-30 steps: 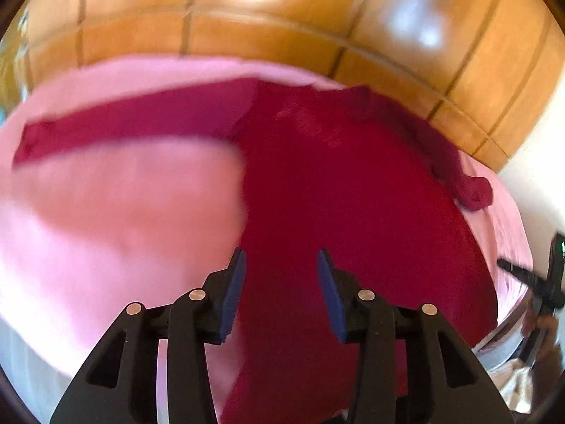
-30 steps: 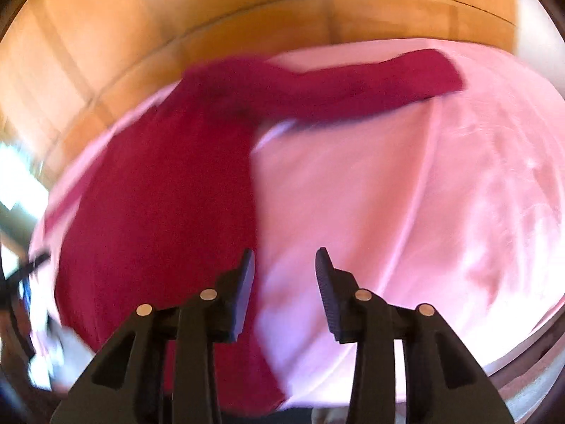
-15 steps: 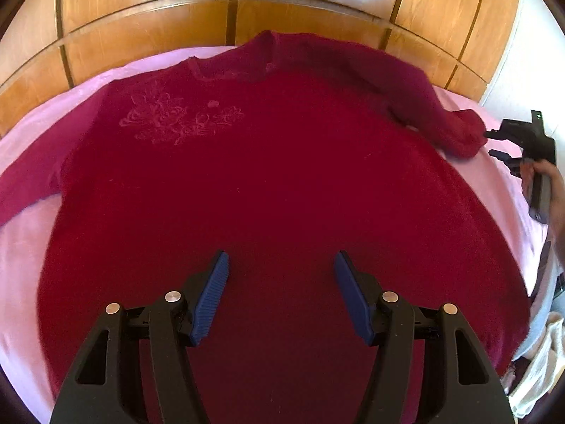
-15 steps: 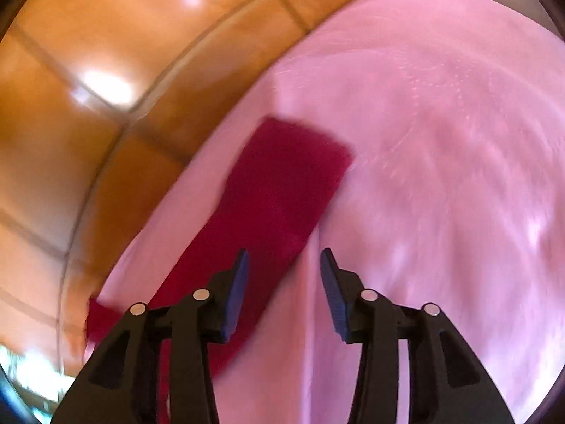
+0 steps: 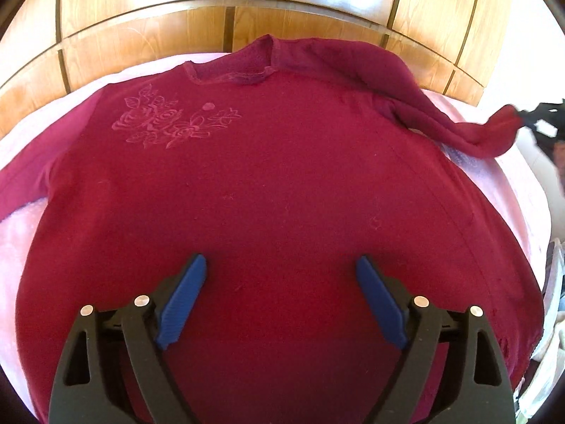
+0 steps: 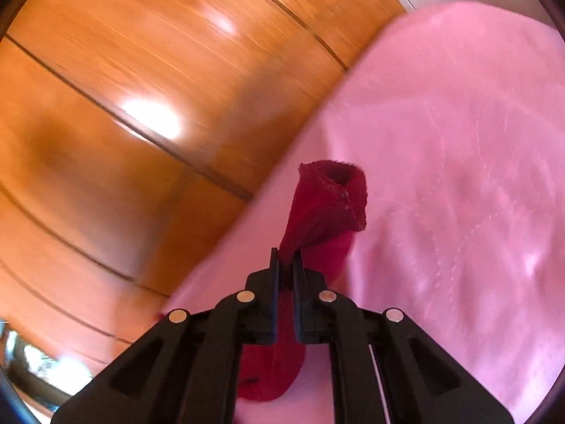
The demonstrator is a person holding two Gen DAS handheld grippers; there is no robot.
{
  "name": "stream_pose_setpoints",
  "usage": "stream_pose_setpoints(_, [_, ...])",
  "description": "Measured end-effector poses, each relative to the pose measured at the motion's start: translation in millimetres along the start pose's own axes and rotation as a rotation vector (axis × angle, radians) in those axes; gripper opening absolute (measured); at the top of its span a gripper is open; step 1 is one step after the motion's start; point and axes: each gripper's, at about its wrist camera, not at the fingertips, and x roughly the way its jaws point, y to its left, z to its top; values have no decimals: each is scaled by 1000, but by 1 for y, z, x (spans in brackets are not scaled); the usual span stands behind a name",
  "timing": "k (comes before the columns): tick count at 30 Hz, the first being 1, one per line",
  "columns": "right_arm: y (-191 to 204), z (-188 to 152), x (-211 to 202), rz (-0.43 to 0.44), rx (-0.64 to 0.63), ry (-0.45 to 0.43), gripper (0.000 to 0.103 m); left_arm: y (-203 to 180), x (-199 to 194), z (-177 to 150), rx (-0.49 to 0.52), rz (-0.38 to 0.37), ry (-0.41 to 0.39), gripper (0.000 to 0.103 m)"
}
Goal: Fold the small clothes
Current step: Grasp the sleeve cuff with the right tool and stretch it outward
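Observation:
A dark red long-sleeved sweater (image 5: 268, 183) with a flower pattern on the chest lies flat, front up, on a pink sheet (image 5: 21, 247). My left gripper (image 5: 280, 295) is wide open and empty, hovering over the lower body of the sweater. My right gripper (image 6: 286, 259) is shut on the cuff of the sweater's right sleeve (image 6: 328, 198) and holds it lifted off the sheet. In the left wrist view that sleeve (image 5: 459, 130) stretches up to the right gripper (image 5: 540, 116) at the far right.
A wooden panelled headboard (image 5: 226, 21) runs along the far edge of the bed; it also shows in the right wrist view (image 6: 141, 106). Pale cloth (image 5: 551, 318) lies off the bed's right side.
My right gripper has closed on the sleeve cuff and raised it. My left gripper has opened wider and swung over the middle of the sweater.

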Motion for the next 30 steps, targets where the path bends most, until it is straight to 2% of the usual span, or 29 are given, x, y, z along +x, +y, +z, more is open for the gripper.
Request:
stream_pose_setpoints(3, [17, 4, -33, 71, 10, -64, 5, 1, 0, 0, 0, -1, -1, 86])
stream_pose_setpoints(5, [24, 17, -36, 92, 27, -114, 5, 1, 1, 0, 0, -3, -1, 86])
stream_pose_setpoints(9, [30, 31, -35, 51, 36, -182, 5, 1, 1, 0, -1, -8, -1, 87])
stream_pose_setpoints(10, [32, 36, -25, 11, 13, -185, 5, 1, 1, 0, 0, -9, 0, 88])
stream_pose_setpoints(11, [33, 42, -12, -68, -31, -192, 5, 1, 1, 0, 0, -9, -1, 88])
stream_pose_setpoints(13, [23, 41, 5, -165, -37, -167, 5, 0, 2, 0, 1, -9, -3, 88])
stream_pose_setpoints(17, [-25, 39, 53, -390, -15, -93, 5, 0, 2, 0, 1, -9, -7, 88])
stream_pose_setpoints(22, [-81, 12, 61, -469, 62, 20, 6, -1, 3, 0, 3, -11, -7, 90])
stream_pose_setpoints(25, [-101, -1, 56, -454, 88, 67, 13, -1, 3, 0, 6, -10, -7, 90])
stream_pose_setpoints(26, [-103, -1, 53, -444, 97, 68, 29, -2, 4, 0, 6, -10, -6, 90])
stream_pose_setpoints(27, [-103, -1, 46, -423, 101, 65, 39, -2, 4, 0, 7, -9, -7, 90])
stream_pose_setpoints(29, [-100, 2, 44, -407, 100, 61, 45, -2, 4, 0, 10, -5, -6, 91])
stream_pose_setpoints(30, [-98, 3, 40, -403, 100, 58, 53, -2, 4, 1, 11, -4, -5, 91])
